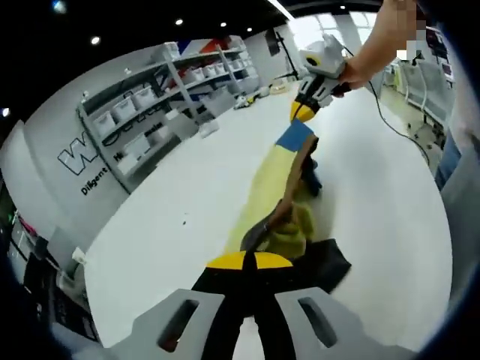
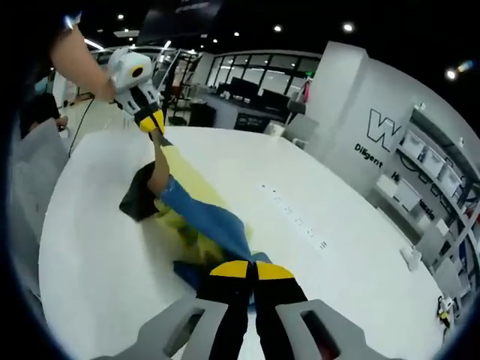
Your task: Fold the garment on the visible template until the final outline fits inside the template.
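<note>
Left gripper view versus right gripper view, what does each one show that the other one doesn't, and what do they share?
Left gripper view alone: the garment's dark section lying near the left gripper, and grey shelving with bins standing against the wall.

Right gripper view alone: a black counter under dark windows, and small marks in a row on the table.

Shared: the white table, the yellow, blue and dark garment stretched between both grippers, each shut on it, and the right gripper held in a hand.

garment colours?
Garment: yellow, blue and dark panels, stretched between both grippers. Best in the right gripper view.
</note>
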### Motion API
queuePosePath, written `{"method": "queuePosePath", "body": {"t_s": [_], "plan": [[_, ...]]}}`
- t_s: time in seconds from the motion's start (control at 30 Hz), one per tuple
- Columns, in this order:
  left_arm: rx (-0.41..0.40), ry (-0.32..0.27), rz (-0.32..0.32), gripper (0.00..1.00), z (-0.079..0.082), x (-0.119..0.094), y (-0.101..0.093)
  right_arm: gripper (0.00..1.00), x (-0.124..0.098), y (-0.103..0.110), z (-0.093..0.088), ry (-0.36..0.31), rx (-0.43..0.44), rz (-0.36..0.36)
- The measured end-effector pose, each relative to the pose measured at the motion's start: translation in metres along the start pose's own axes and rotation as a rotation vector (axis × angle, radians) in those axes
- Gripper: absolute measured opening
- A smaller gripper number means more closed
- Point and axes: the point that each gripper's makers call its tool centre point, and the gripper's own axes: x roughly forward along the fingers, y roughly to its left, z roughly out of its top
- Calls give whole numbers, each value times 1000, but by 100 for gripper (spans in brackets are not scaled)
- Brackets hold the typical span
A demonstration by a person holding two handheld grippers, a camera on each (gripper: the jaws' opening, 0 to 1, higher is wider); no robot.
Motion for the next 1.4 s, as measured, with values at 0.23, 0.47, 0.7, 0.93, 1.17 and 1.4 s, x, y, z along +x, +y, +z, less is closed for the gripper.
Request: {"method": "queuePosePath", "body": {"t_s": [0.23, 0.47, 0.7, 0.93, 1.17, 1.4], "plan": [[-176, -47, -18, 8, 16, -21, -10, 0, -29, 15, 11, -34, 4, 79], [-214, -71, -51, 8, 31, -44, -30, 0, -65, 35, 20, -52, 2, 166], [-238, -64, -158, 8, 39, -70, -70, 0, -103, 69, 27, -77, 19, 276], [-262, -83, -245, 8, 52, -96, -106, 0, -134, 97, 29, -97, 56, 359], [-359, -130, -380, 7, 68, -128, -135, 0, -166, 124, 34, -116, 97, 471], [-427, -178, -445, 7, 90, -148, -134, 0, -191, 137, 49, -155, 142, 610]]}}
